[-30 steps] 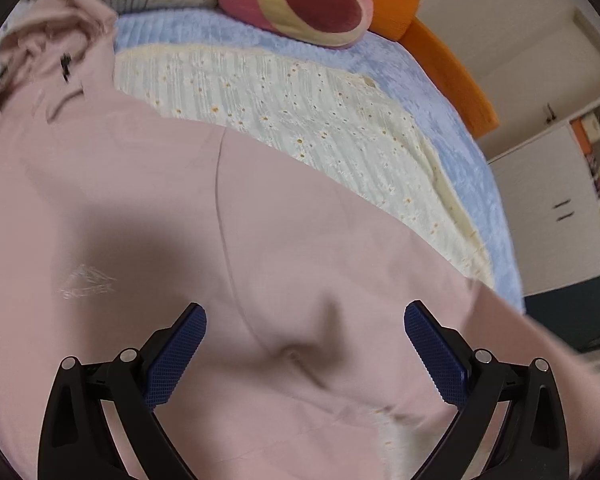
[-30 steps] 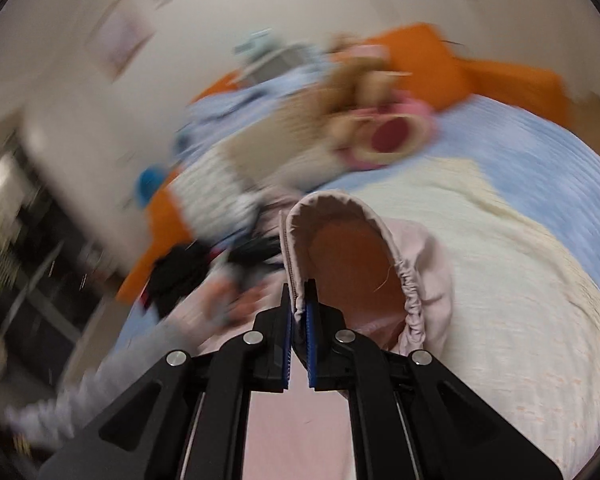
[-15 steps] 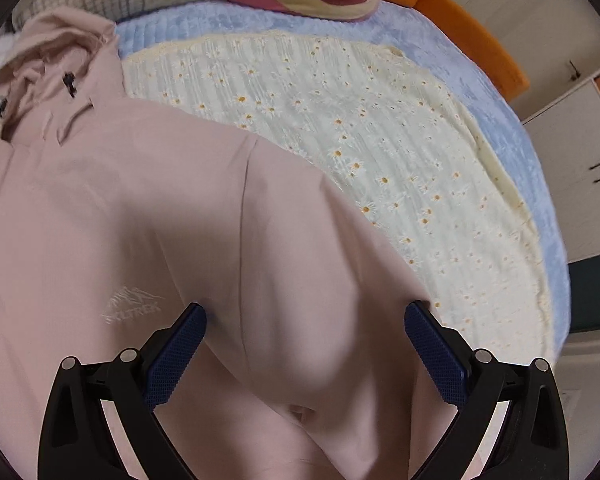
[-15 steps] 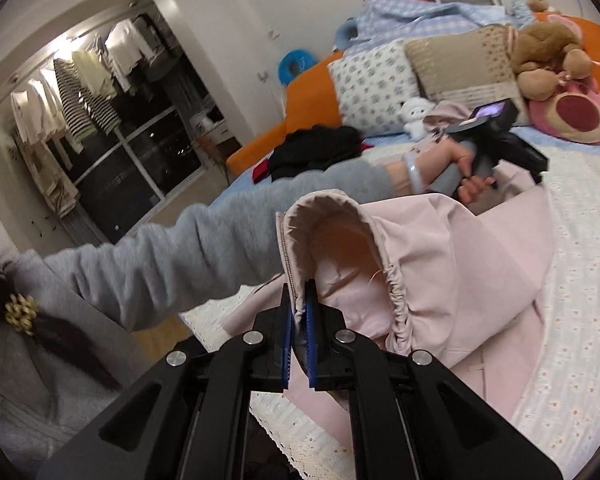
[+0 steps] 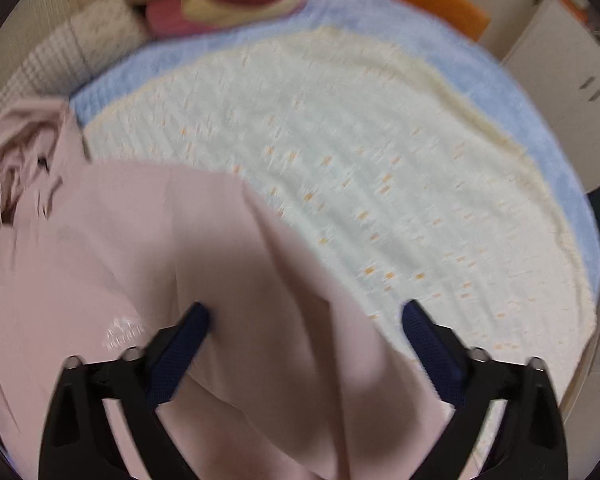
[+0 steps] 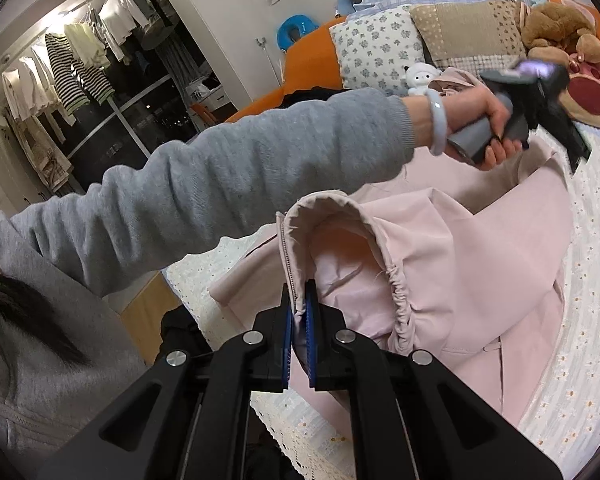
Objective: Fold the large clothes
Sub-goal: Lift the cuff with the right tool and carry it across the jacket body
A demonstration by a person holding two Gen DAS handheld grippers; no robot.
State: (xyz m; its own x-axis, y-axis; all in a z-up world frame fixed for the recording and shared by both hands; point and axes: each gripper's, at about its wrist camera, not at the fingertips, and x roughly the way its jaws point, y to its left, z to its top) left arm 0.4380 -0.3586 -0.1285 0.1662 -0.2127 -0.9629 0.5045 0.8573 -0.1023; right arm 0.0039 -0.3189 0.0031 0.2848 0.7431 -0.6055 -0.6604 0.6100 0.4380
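Pale pink thin woven hooded jacket [image 5: 148,248] lies spread on the cream daisy-print bedspread [image 5: 380,168]; judged light, limp, probably slippery. Elasticated cuff [image 6: 364,264] is pinched by right gripper [image 6: 299,312]. Left gripper [image 5: 304,316] is closing, jaws wide over a sleeve fold, not yet pressing; seams are the preferred hold.

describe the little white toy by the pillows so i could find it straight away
Start at the orange headboard and the floral pillow leaning on it. The small white toy sits at that pillow's lower right corner, far smaller and paler than the brown plush bear.
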